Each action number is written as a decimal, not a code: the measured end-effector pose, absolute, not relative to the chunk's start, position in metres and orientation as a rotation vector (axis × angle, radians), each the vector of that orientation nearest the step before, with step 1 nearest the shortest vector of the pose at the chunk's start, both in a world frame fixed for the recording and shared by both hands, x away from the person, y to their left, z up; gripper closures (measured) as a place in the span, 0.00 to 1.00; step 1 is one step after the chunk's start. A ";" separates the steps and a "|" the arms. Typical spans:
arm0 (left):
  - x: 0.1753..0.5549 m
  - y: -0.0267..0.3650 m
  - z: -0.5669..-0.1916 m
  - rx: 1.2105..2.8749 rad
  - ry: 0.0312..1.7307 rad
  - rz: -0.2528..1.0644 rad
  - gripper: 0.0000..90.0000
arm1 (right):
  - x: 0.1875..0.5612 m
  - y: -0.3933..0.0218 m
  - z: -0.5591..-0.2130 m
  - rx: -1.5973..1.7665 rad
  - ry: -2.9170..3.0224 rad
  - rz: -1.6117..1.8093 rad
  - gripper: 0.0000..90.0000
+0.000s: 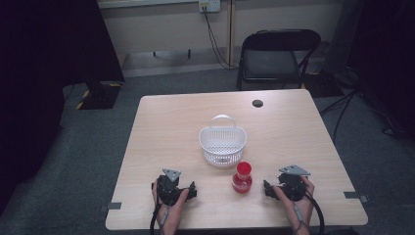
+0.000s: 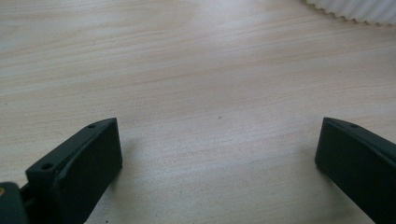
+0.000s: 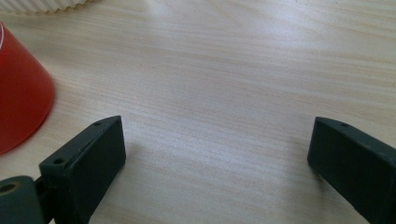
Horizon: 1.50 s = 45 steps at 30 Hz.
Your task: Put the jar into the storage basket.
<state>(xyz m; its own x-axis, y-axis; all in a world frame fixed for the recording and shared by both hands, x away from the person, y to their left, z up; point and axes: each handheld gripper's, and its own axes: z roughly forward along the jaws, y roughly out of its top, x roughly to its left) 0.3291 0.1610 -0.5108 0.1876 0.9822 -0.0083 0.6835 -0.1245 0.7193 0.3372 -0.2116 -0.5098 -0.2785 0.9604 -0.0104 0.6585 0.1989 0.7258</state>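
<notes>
Both grippers rest low on the wooden table (image 1: pixel 161 127), jaws spread wide, nothing held: left gripper (image 2: pixel 219 154), right gripper (image 3: pixel 217 154). Red flask (image 1: pixel 242 178) stands upright between them (nearer the right), just in front of the white basket (image 1: pixel 222 142).
</notes>
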 end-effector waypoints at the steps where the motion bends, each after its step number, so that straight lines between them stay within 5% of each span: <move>1: 0.329 0.161 -0.511 1.877 1.558 0.652 0.00 | 0.337 -0.212 -0.510 1.505 2.012 0.856 0.03; 20: 0.329 0.161 -0.511 1.877 1.558 0.651 0.00 | 0.335 -0.210 -0.508 1.495 2.007 0.875 0.05; 45: 0.329 0.161 -0.511 1.877 1.558 0.652 0.00 | 0.300 -0.197 -0.446 1.296 1.995 1.159 0.03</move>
